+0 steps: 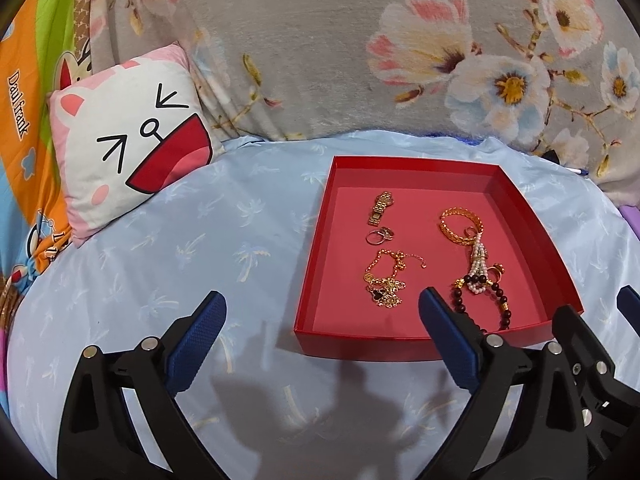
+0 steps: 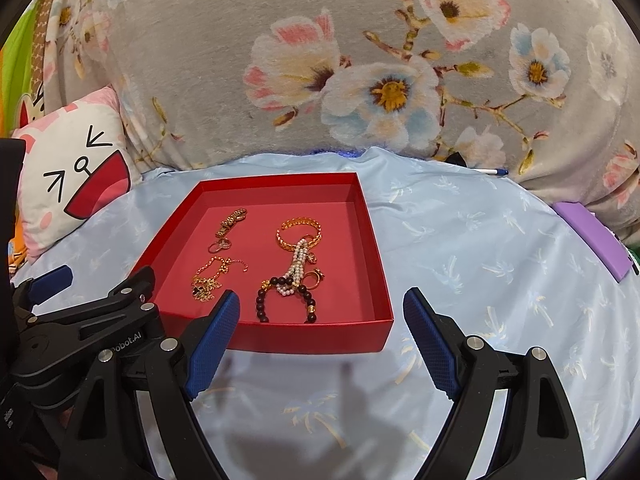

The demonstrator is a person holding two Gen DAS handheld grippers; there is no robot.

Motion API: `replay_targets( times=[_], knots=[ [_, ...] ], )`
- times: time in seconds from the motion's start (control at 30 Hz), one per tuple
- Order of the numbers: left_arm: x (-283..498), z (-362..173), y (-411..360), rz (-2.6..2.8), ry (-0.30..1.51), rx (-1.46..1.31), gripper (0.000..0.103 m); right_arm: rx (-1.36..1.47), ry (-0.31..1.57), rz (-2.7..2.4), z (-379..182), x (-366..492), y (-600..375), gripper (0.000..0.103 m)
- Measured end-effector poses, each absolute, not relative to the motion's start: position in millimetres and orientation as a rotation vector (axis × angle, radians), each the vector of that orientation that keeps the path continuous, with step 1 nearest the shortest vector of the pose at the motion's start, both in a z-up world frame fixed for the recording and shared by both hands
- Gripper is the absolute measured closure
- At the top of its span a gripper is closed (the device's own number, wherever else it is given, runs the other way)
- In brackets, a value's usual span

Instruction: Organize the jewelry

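A shallow red box [image 1: 352, 342] [image 2: 320, 340] sits on a pale blue sheet. Inside lie a gold watch [image 1: 381, 206] [image 2: 232, 220], rings [image 1: 380, 235], a gold chain bracelet [image 1: 386, 280] [image 2: 208, 280], a gold bangle [image 1: 460, 226] [image 2: 298, 232], a pearl strand [image 1: 478, 266] [image 2: 296, 270] and a dark bead bracelet [image 1: 480, 292] [image 2: 286, 298]. My left gripper [image 1: 320, 328] is open and empty, above the box's near left corner. My right gripper [image 2: 322, 330] is open and empty, over the box's near right corner. Each gripper also shows in the other's view.
A cartoon-face cushion [image 1: 132, 140] [image 2: 68, 168] leans at the back left. A grey floral blanket [image 1: 320, 60] rises behind the bed. A purple flat thing [image 2: 592, 236] lies at the right edge, a pen [image 2: 492, 171] at the back right.
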State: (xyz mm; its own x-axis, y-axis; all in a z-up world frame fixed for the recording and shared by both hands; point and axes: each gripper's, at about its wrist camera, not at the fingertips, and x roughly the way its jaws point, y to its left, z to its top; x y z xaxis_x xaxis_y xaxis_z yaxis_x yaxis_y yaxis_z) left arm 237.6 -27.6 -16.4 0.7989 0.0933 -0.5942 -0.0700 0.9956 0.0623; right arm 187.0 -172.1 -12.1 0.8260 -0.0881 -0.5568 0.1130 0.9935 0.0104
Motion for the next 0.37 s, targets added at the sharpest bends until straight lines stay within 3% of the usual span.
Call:
replay_targets(
  times=[0.37],
  knots=[
    [238.0,-12.3,-27.9,0.081,0.621,0.062,0.009,0.053,0.582,-0.108,-10.6,186.8,-171.2,0.018]
  ],
)
